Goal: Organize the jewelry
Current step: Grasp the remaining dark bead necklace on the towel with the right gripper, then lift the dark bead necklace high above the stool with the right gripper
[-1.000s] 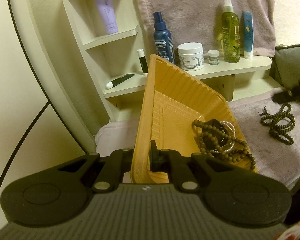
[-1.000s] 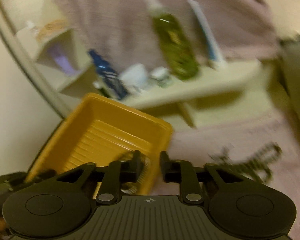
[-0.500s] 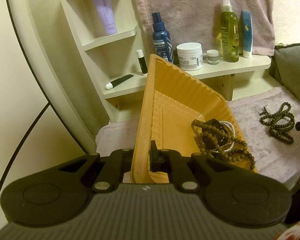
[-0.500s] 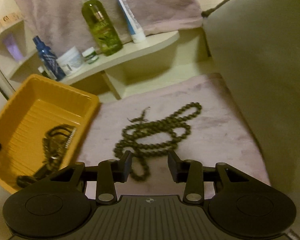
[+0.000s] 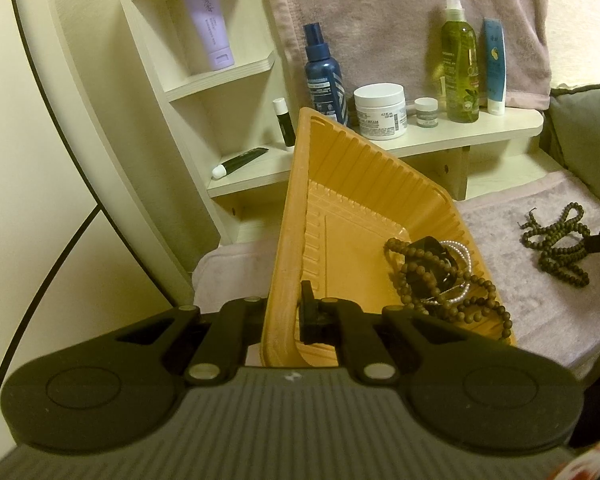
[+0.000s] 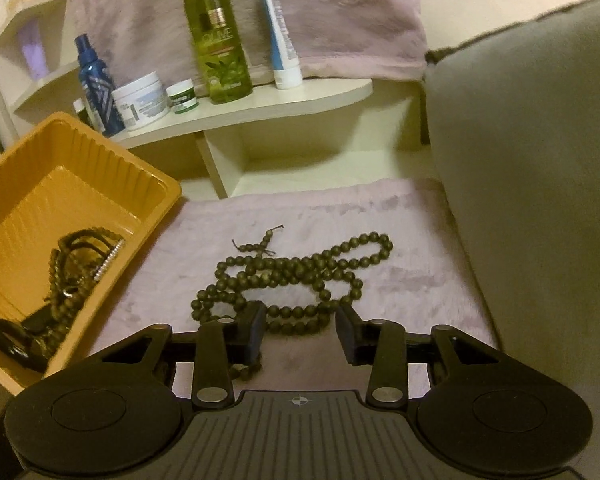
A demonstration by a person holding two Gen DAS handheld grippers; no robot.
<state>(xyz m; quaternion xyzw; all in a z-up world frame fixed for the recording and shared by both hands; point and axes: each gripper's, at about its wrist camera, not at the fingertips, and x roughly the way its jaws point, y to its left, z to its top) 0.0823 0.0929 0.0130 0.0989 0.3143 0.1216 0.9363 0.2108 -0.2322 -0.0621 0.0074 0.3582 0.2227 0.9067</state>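
My left gripper (image 5: 288, 312) fingers pinch yellow ribbed tray (image 5: 380, 176) wall. Right gripper (image 6: 300, 330) fingers part-open above dark round-beaded necklace (image 6: 292, 276), coiled loosely.

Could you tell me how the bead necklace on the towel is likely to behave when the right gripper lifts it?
The bead necklace lies in loose loops, so it will probably sag and dangle. Its round beads may slip between the fingers, so pinching several strands seems safer.

Both the left gripper (image 5: 288, 312) and the right gripper (image 6: 300, 328) are matte black, with ribbed grey bodies, round side discs, silver screws and a small white crosshair mark.
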